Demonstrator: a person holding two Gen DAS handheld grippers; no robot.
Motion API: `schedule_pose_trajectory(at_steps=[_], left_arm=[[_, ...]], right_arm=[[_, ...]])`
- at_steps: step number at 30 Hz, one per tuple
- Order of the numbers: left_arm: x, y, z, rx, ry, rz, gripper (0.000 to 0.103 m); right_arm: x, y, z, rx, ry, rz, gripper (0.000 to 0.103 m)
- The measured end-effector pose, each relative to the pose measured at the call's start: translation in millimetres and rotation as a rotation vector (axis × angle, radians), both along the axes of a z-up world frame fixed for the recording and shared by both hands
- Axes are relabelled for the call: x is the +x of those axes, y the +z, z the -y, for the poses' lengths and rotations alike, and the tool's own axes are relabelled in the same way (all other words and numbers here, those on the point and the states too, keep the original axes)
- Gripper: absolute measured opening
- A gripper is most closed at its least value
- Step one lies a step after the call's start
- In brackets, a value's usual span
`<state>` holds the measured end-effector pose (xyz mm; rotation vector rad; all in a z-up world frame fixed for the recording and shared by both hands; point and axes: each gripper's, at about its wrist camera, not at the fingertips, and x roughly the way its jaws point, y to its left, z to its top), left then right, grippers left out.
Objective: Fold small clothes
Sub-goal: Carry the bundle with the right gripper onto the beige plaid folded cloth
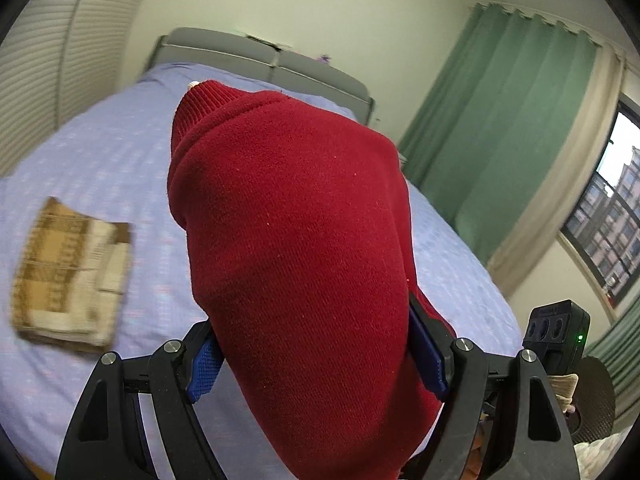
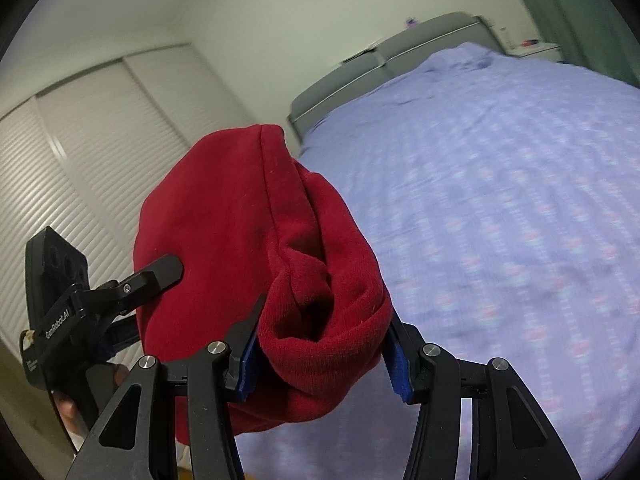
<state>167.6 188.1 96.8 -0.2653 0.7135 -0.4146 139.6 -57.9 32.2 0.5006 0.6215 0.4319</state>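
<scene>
- Red fleece garment (image 1: 304, 248) fills our near view — we see our left gripper (image 1: 316, 354) clamped on its bundle.
- Our right gripper (image 2: 320, 354) pinches its rolled edge above the lilac bed (image 2: 520, 208).
- "GenRobot.AI" shows on the other gripper's housing (image 2: 56, 322).
- We see a folded tan plaid cloth (image 1: 72, 280) lying on the bed.

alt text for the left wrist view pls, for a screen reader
A bundled red knit garment fills the centre, clamped between the left gripper's black jaws with blue pads, held above a bed with a lilac cover. A folded tan-and-cream cloth lies on the bed at left; green curtains and a window are at right.
</scene>
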Motion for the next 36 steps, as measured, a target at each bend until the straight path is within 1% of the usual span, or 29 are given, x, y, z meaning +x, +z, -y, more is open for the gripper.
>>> schedule_pose_trajectory(at_steps=[6, 12, 16, 18, 20, 24, 28, 32, 36], left_arm=[[11, 8, -74, 0.064, 0.065, -0.012, 0.08], [39, 8, -141, 0.087, 0.076, -0.033, 0.08], [64, 1, -181, 0.063, 0.08, -0.056, 0.08], [75, -1, -194, 0.045, 0.079, -0.07, 0.08], [91, -9, -209, 0.026, 0.076, -0.078, 0.08], [114, -25, -227, 0.001, 0.067, -0.077, 0.08], [132, -45, -241, 0.002, 0.073, -0.089, 0.08], [152, -64, -255, 0.037, 0.063, -0.118, 0.08], [166, -77, -249, 0.093, 0.008, -0.116, 0.08]], right_arm=[[22, -3, -88, -0.008, 0.113, -0.021, 0.052], [45, -9, -156, -0.028, 0.176, -0.026, 0.052], [61, -10, -185, -0.034, 0.187, -0.038, 0.052], [70, -13, -200, -0.033, 0.186, -0.055, 0.052], [76, -15, -211, -0.035, 0.181, -0.066, 0.052], [77, -18, -237, -0.061, 0.149, -0.065, 0.052], [84, -25, -266, -0.117, 0.121, -0.06, 0.051], [95, -38, -286, -0.142, 0.127, -0.097, 0.049], [89, -49, -303, -0.215, 0.105, -0.084, 0.049]])
